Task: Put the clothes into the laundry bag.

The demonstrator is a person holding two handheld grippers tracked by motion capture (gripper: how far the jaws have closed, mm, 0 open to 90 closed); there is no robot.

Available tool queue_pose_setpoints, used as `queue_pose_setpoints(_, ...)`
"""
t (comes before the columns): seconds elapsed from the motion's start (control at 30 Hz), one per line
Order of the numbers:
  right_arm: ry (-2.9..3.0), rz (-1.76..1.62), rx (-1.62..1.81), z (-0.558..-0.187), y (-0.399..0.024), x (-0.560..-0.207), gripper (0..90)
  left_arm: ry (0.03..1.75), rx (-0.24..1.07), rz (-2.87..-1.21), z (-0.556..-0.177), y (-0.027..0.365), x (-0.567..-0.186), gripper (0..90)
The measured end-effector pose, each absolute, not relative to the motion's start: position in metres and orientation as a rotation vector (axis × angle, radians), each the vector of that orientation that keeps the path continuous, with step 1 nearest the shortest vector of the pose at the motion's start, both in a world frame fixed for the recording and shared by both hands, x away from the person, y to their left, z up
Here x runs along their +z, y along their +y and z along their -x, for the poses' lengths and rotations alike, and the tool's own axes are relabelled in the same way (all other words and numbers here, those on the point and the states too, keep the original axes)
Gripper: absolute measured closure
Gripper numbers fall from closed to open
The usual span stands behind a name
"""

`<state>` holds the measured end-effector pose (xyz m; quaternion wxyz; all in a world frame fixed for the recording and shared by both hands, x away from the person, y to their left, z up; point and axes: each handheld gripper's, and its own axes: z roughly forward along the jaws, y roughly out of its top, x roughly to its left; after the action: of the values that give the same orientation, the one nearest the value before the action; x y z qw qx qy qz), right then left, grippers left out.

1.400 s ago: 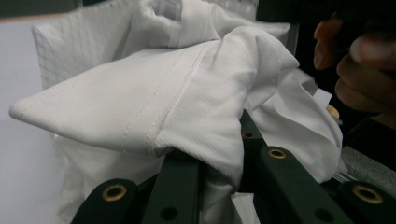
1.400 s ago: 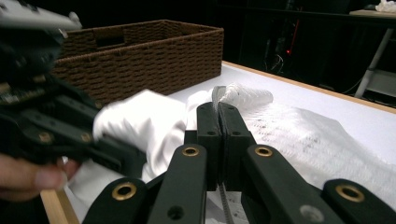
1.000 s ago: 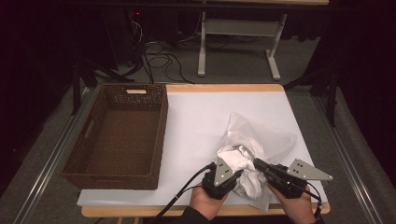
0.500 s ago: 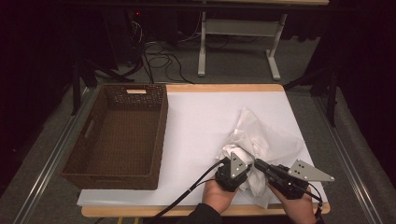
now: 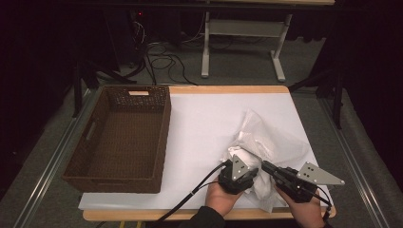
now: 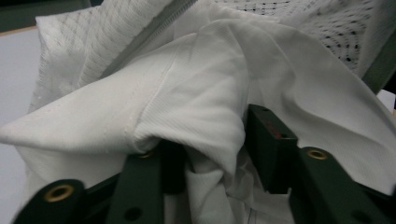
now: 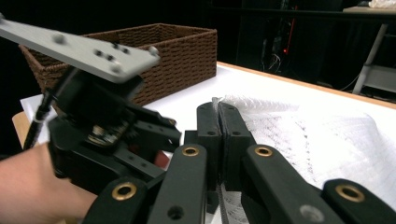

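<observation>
While the crumpled white mesh laundry bag [image 5: 266, 142] lies at the near right of the white-covered table [image 5: 204, 118], with a soft white cotton garment [image 6: 187, 98] bunched in its mouth, we hold it from both sides. Our right gripper [image 7: 218, 122] is clamped on a thin edge of the mesh. The jaws of our left gripper [image 6: 212, 144] have just been opening and now stand apart, a fold of the garment between them, unpinched. We judge both fabrics light, limp and prone to slipping, so a thick gathered fold or seam gives the surest hold. The brown woven wicker basket [image 5: 119, 137] sits well apart at the left.
</observation>
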<state>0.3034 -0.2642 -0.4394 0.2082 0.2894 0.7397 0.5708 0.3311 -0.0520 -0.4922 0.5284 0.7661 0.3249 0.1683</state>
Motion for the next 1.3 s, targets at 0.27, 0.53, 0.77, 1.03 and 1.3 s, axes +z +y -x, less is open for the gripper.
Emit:
queue_pose_setpoints(0.27, 2.063, -0.803, 1.573, -0.302, -0.264, -0.44, 90.0, 0.812, 0.399, -1.824, -0.323, -0.031, -0.488, 24.4)
queue_pose_setpoints(0.53, 2.068, -0.798, 1.565, -0.303, -0.264, -0.442, 90.0, 0.873, 0.4, -1.738, -0.313, -0.007, -0.491, 15.6)
queue_pose_setpoints(0.77, 2.064, -0.798, 1.563, -0.304, -0.265, -0.442, 89.9, 0.823, 0.466, -1.711, -0.307, -0.008, -0.479, 15.7)
queue_pose_setpoints(1.03, 2.068, -0.807, 1.568, -0.304, -0.265, -0.442, 89.9, 0.814, 0.502, -1.808, -0.33, -0.019, -0.482, 14.6)
queue_pose_setpoints(1.3, 2.073, -0.81, 1.565, -0.305, -0.265, -0.443, 89.9, 0.797, 0.325, -1.991, -0.342, -0.038, -0.509, 35.3)
